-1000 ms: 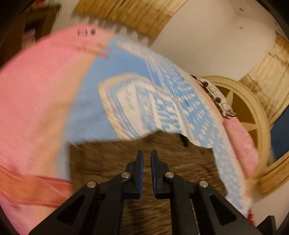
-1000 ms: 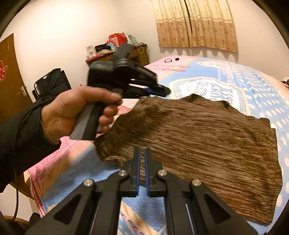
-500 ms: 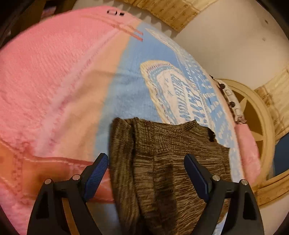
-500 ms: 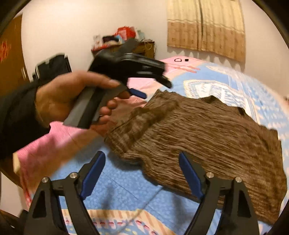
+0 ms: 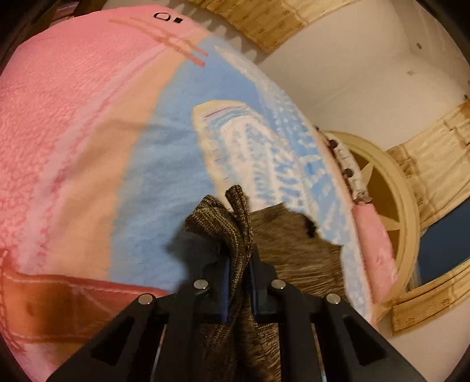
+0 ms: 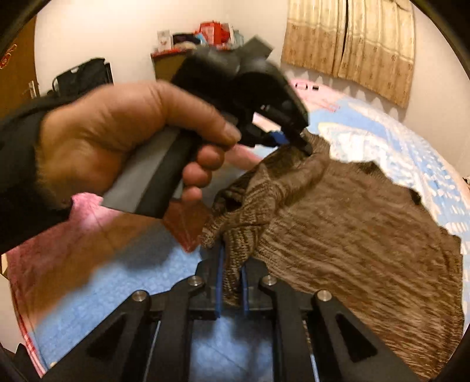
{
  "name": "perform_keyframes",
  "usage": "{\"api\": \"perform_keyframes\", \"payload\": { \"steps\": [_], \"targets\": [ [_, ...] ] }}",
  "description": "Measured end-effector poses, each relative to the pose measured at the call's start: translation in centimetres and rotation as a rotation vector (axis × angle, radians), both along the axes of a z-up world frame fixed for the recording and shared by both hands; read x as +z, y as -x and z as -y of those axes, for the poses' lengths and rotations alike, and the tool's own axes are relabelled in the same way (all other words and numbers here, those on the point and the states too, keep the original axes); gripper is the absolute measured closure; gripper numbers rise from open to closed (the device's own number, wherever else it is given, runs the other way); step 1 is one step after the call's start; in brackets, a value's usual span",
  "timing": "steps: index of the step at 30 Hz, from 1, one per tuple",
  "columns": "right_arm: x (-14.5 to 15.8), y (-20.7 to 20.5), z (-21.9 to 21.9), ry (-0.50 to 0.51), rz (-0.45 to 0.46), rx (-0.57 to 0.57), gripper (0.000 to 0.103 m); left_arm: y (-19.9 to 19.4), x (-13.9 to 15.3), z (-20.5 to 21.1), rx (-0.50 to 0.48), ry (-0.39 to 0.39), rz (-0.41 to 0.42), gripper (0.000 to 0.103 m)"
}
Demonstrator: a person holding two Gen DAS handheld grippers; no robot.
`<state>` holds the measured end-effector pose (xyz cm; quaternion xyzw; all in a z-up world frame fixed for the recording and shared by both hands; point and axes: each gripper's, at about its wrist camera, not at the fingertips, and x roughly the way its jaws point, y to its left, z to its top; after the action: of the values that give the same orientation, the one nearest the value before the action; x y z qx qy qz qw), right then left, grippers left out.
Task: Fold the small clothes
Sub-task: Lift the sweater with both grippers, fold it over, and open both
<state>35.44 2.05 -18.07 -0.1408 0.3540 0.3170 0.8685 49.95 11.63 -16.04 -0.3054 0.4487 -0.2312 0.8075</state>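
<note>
I count one garment, a brown knitted sweater point(image 6: 352, 235), lying spread over the bed point(image 5: 164, 182), whose cover is pink on one side and pale blue with a white pattern on the other. There are two grippers, one in each of the person's hands. Two small dark items point(image 5: 167, 17) sit at the far pink end of the bed; I cannot tell what they are. Two curtain panels point(image 6: 349, 44) hang on the far wall, and a wooden cabinet point(image 6: 167, 63) in the corner carries a pile of red and white clutter whose pieces I cannot count.

I see no container holding anything.

My left gripper point(image 5: 238, 264) points down toward the bed, and its jaws are closing tight on a bunched edge of the sweater, the knit standing up in a ridge between the blue pads. From the right wrist view, the person's left hand point(image 6: 123, 141) wraps the grey handle in a fist, a dark sleeve at the wrist. My right gripper point(image 6: 231, 264) also tilts down; its jaws are clamped on another gathered fold of the same edge, just beside the left gripper's hold.
</note>
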Motion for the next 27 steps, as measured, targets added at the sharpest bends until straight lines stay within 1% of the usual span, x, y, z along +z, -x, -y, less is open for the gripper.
{"api": "perform_keyframes", "payload": {
  "steps": [3,5,9,12,15,19,22,27],
  "targets": [
    [1.7,0.2,2.5,-0.036,0.029,-0.02,0.091,-0.3,1.6,1.8,-0.013,0.056,0.025,0.093],
    [2.8,0.4,4.3,-0.066,0.042,-0.035,0.091,-0.6,2.8,3.4,-0.033,0.077,0.043,0.093],
    [4.9,0.5,8.3,-0.117,0.073,-0.074,0.091,-1.2,4.6,6.8,-0.074,0.096,0.073,0.093],
    [5.7,0.3,11.1,-0.144,0.088,-0.115,0.091,-1.9,5.6,10.2,-0.116,0.11,0.088,0.093],
    [6.1,-0.1,13.2,-0.158,0.099,-0.17,0.091,-2.4,5.9,13.3,-0.154,0.115,0.092,0.093],
    [5.9,-0.3,16.1,-0.17,0.087,-0.242,0.091,-2.8,5.5,16.7,-0.196,0.118,0.081,0.093],
    [5.4,-0.3,18.6,-0.189,0.061,-0.303,0.091,-2.9,5.1,18.9,-0.224,0.114,0.073,0.093],
    [4.3,0.1,22.1,-0.217,0.008,-0.38,0.091,-3.0,3.8,23.3,-0.292,0.077,0.058,0.093]
  ]
}}
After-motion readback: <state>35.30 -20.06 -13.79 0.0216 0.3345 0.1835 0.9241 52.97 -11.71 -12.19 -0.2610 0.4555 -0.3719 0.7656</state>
